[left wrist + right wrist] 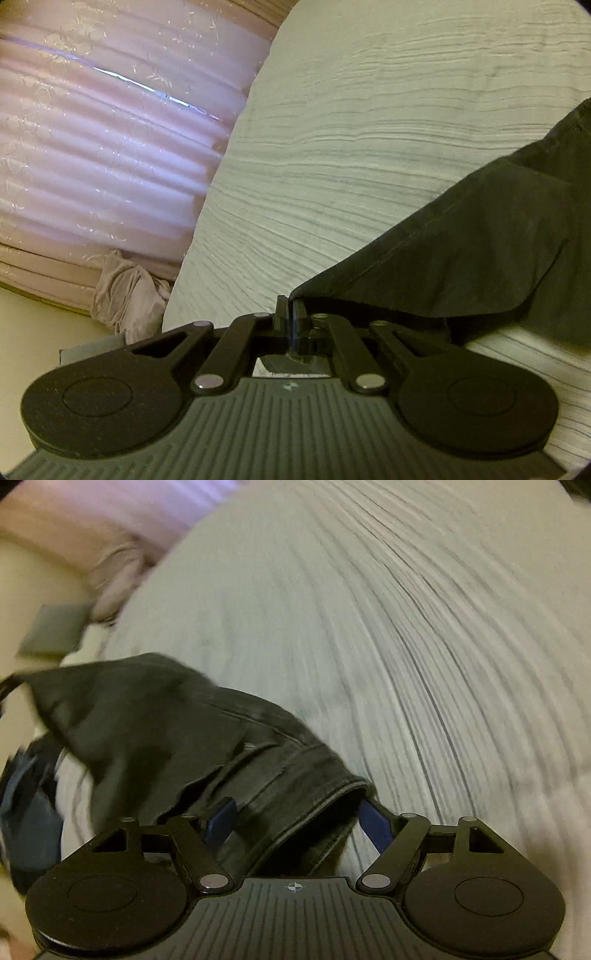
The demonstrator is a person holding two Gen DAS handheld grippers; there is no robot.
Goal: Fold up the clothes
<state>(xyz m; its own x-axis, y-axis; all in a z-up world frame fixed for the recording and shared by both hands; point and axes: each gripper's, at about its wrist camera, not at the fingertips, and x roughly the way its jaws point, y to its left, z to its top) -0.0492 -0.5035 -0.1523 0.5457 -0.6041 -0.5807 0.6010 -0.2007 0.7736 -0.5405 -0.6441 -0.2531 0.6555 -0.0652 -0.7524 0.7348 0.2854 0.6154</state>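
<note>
A dark grey garment (461, 251) lies on a pale ribbed bedspread (351, 147). My left gripper (290, 306) is shut on a corner of the garment's edge and holds it lifted a little off the bed. In the right wrist view the same dark garment (166, 720), with seams and a thick hem, reaches between the fingers of my right gripper (299, 819). The jaws stand wide apart, with the hem lying between the blue pads (221, 819). This view is blurred by motion.
Pink pleated curtains (92, 147) hang beyond the bed's left edge, with a bunched pinkish cloth (125, 295) at their foot. A grey block (55, 629) sits by the bed edge. A blue object (29, 812) shows at the far left.
</note>
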